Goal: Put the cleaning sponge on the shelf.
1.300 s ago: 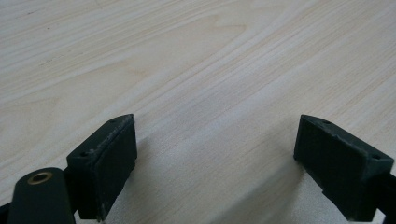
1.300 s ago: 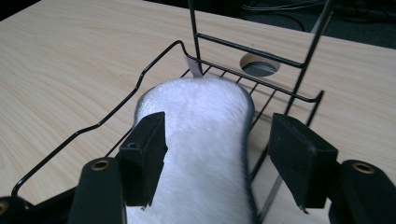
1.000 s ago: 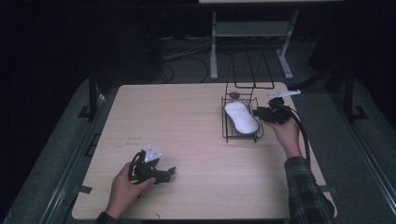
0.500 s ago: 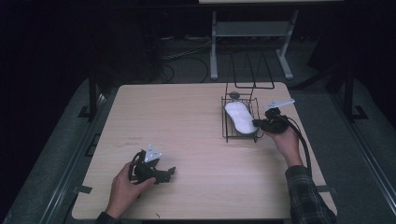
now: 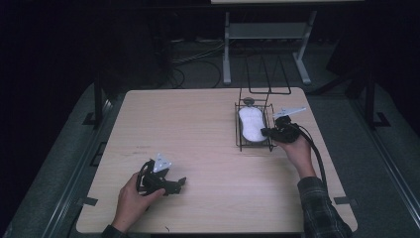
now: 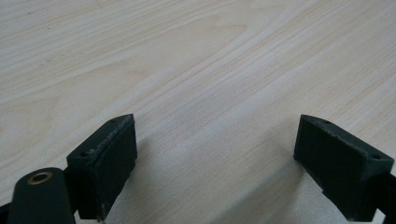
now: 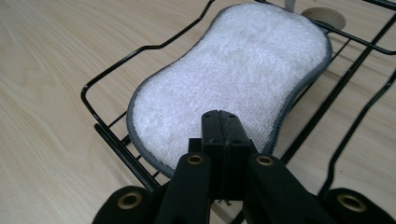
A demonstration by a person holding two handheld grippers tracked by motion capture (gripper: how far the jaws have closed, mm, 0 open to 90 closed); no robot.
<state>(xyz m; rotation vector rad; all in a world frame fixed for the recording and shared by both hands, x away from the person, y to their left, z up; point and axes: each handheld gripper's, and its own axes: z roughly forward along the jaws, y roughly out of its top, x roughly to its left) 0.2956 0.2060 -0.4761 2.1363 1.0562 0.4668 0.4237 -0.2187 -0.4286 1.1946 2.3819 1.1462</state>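
Note:
A white, peanut-shaped sponge (image 5: 251, 125) (image 7: 233, 70) with a grey rim lies flat in a black wire rack (image 5: 238, 130) (image 7: 112, 140) at the table's right side. My right gripper (image 5: 265, 132) (image 7: 222, 121) is at the rack's right edge, its jaws pressed together with nothing between them, their tips over the near end of the sponge. My left gripper (image 5: 181, 182) (image 6: 215, 154) rests low over bare wood near the front left, jaws wide apart and empty.
A small round tan disc (image 5: 248, 102) (image 7: 322, 16) sits at the rack's far end. The rack's tall wire back (image 5: 267, 74) rises behind it. The light wooden table (image 5: 188, 124) has dark floor, cables and a metal stand beyond its far edge.
My right gripper has drawn slightly back toward the person along the rack's right side. The sponge stays in the rack, and the left gripper has not moved.

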